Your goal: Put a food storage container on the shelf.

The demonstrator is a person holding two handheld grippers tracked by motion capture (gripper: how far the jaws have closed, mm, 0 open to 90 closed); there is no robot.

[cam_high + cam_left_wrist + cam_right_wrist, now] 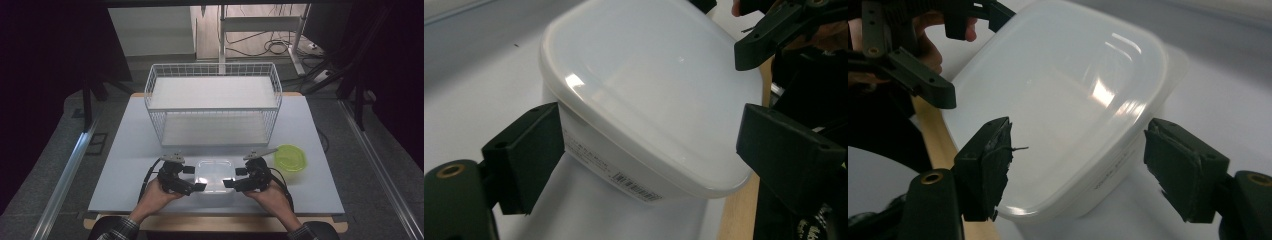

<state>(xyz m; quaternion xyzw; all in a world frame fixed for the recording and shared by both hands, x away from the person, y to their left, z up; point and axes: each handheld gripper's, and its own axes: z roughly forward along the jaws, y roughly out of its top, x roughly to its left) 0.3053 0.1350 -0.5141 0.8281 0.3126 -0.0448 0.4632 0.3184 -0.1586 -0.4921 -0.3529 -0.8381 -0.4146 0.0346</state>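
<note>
A white translucent plastic box [214,175] with its lid on stands near the front edge of the table, between my two hands. My left gripper [195,178] is at its left end, jaws spread across that end's corner [649,145]; one pad [529,150] lies close to the side wall, the other stands just off the rim. On the opposite end my right gripper [234,177] straddles the box [1083,165] too, with a visible gap beside the far pad [1183,170]. Neither pair of pads visibly presses on the box.
A white wire basket [212,66] with two shelves stands at the back middle of the pale table [130,150]. A round yellow-green plastic dish [290,157] lies just right of my right gripper. The table's wooden front edge is close behind the box.
</note>
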